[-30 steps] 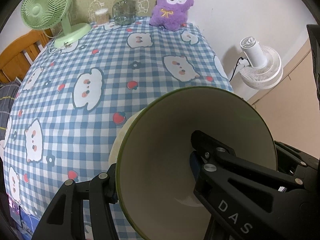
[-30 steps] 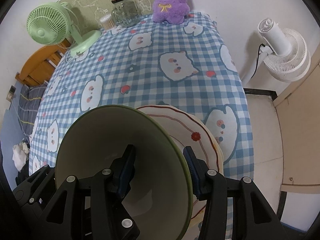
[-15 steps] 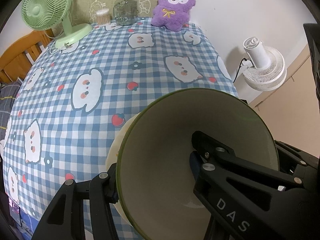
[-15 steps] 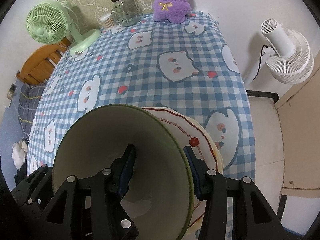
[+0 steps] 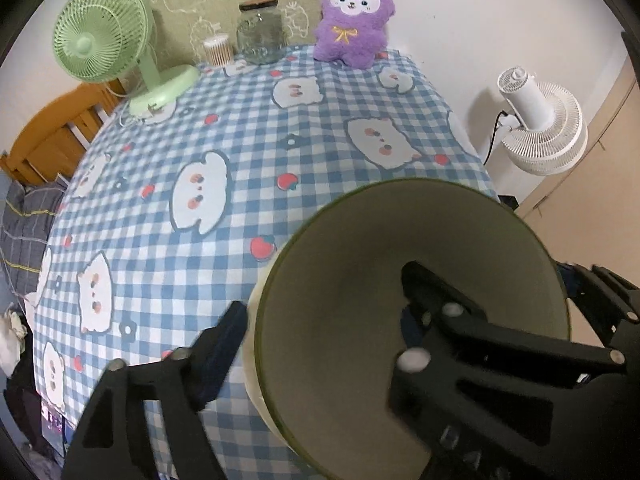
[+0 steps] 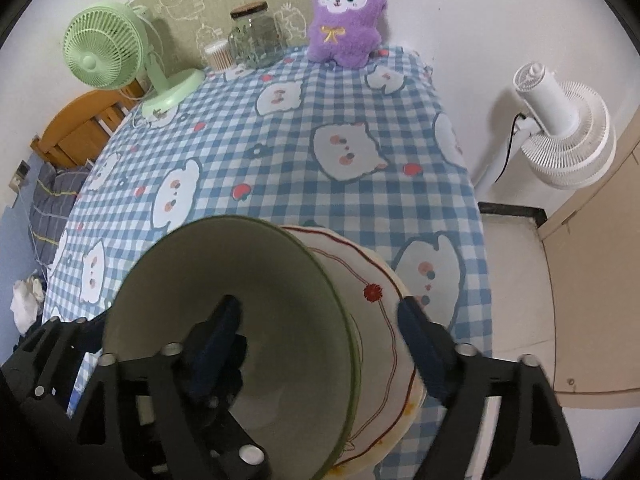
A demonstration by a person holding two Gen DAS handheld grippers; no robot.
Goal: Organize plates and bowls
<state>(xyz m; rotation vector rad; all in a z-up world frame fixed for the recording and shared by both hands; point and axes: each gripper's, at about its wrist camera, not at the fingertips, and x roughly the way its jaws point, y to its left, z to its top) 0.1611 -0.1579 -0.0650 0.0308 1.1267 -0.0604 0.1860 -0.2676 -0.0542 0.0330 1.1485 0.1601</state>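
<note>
**Both grippers off the bowl rim, bowl sits on plate**

Left gripper point(image 5: 320, 316): jaws have just been opening. Bowl wall stands between the fingers, left finger outside the rim, right finger inside the bowl. Visible gap between the outer pad and the wall, so it straddles the rim with no clamp.

Right gripper point(image 6: 316, 312): jaws have just been opening too. Left finger is inside the bowl, right finger outside, over the plate rim and apart from the bowl wall. Rim again between the fingers, pads not pressing it.

Green-rimmed bowl point(image 5: 352, 280): cream inside, thin green edge, wide flared shape. It fills the near part of both views, tilted toward the camera in each. In the right wrist view the bowl point(image 6: 288, 320) rests on a cream plate point(image 6: 384, 280) with a red wavy line and a small red flower on its rim. The plate shows to the right of and below the bowl; in the left wrist view only a pale sliver shows at the bowl's left edge. Stack is at the near right corner of the table, on the blue checked tablecloth point(image 5: 240, 128).

Far edge of table: green desk fan point(image 5: 104, 40), glass jar point(image 5: 260, 32), purple plush toy point(image 5: 352, 20). All well apart from the stack. White floor fan point(image 6: 560, 136) stands off the table to the right.
</note>
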